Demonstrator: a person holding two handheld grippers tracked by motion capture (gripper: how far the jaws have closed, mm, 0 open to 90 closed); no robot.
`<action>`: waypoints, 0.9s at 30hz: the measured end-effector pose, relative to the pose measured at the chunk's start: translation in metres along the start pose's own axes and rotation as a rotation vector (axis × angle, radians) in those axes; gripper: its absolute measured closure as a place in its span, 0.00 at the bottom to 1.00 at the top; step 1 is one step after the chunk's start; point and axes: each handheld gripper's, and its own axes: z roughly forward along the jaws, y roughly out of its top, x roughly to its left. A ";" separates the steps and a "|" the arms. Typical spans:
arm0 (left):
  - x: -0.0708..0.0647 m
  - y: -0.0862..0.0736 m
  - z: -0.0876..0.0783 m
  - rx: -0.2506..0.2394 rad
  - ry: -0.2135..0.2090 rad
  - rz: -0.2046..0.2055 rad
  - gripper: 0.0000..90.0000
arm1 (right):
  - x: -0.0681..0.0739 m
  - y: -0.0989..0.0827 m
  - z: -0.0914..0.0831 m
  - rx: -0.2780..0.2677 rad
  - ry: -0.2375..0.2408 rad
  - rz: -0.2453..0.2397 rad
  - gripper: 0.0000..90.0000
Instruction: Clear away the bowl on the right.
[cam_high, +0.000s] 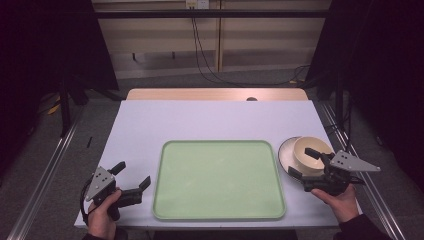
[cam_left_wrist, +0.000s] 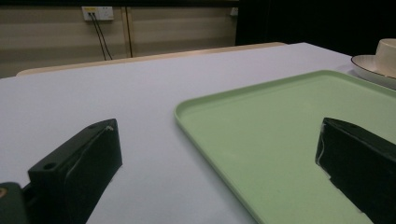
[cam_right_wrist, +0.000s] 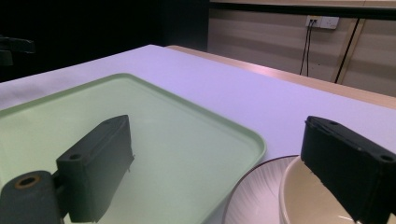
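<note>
Bowl (cam_high: 310, 152) is seated on a plate (cam_high: 285, 155) right of the tray (cam_high: 218, 215), straddled by the wide right tool (cam_high: 303, 162); left tool (cam_high: 131, 176) is held wide, empty. If clipped, the bowl could slide.

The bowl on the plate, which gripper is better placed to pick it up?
Right. The right gripper is open right at the bowl on the plate; the left gripper sits across the green tray.

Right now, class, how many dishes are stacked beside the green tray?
2: a plate on the table right of the tray, and a bowl sitting on that plate. Anything underneath would be hidden.
</note>
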 end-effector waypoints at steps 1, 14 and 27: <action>0.000 0.000 0.000 -0.001 0.000 -0.001 0.00 | 0.000 0.000 0.000 0.003 0.005 0.003 0.10; 0.000 0.000 0.001 0.001 -0.001 -0.009 0.01 | 0.000 0.000 0.001 0.016 0.019 0.013 0.09; 0.000 0.000 0.001 0.006 -0.002 -0.003 0.00 | -0.006 0.002 -0.003 0.039 0.022 0.054 0.14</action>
